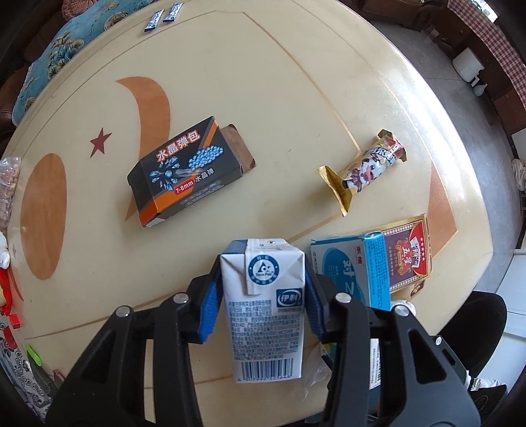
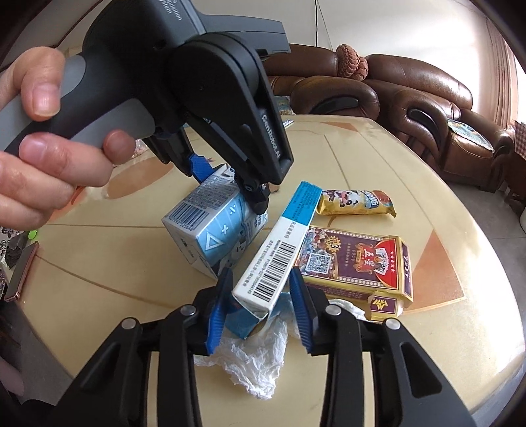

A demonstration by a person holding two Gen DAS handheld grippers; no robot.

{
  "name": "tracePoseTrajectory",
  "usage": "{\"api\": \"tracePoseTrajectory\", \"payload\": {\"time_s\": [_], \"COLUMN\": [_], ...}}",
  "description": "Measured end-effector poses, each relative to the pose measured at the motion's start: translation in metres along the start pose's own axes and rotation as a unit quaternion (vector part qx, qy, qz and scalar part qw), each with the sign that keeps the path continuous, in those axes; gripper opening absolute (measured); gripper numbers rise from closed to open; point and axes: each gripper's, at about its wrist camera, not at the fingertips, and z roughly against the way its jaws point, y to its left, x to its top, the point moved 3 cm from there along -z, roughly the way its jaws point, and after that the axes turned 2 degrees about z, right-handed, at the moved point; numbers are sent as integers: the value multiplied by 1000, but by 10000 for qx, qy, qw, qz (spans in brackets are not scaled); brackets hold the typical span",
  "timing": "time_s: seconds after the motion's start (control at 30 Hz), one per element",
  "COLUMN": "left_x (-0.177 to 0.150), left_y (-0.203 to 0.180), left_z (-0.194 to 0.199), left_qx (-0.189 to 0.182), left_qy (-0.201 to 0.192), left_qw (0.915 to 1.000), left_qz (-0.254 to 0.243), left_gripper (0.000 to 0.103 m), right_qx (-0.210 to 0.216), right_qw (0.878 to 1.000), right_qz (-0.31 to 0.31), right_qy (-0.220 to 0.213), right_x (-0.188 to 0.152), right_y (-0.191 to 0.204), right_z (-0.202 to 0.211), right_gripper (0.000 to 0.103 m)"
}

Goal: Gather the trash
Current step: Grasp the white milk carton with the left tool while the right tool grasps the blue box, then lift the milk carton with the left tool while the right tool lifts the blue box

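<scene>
My left gripper (image 1: 263, 292) is shut on a white and blue milk carton (image 1: 263, 305) and holds it over the round cream table (image 1: 263, 98). The carton also shows in the right wrist view (image 2: 210, 226), tilted in the left gripper (image 2: 230, 184). My right gripper (image 2: 261, 295) is shut on a blue and white medicine box (image 2: 279, 246), which also shows in the left wrist view (image 1: 355, 276). A crumpled white plastic wrap (image 2: 253, 358) lies under the box.
A black and orange box (image 1: 187, 170) lies mid-table. A snack wrapper (image 1: 365, 167) and a red and gold card box (image 1: 411, 253) lie to the right, the card box (image 2: 358, 266) beside my right gripper. Two sachets (image 1: 162, 16) lie at the far edge. Brown sofas (image 2: 411, 98) stand behind.
</scene>
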Motion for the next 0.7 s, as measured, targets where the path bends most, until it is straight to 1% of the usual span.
{"api": "tracePoseTrajectory", "payload": {"time_s": [0.13,0.27,0.37,0.5,0.63,0.7], "left_x": [-3,-5,-5,-8,-12,-14], "left_y": [0,4,8,16,24,27], "left_z": [2,3,0,-1,0,0], "left_qx": [14,-8,6,-16,40,38], "left_qy": [-9,-31,-36,-21,-32,-38], "left_qw": [10000,10000,9999,9996,9992,9990], "left_qz": [34,92,164,296,409,439], "left_gripper": [44,44,44,43,43,43], "right_qx": [62,134,88,220,42,23], "right_qw": [10000,9998,9999,9995,9997,9995], "right_qz": [-59,-147,-61,-236,34,124], "right_qy": [27,-8,-54,-49,-226,-282], "right_x": [2,6,10,13,19,23], "right_y": [-5,-13,-15,-25,-24,-24], "right_z": [-1,3,7,12,22,26], "right_gripper": [34,28,23,22,22,21]}}
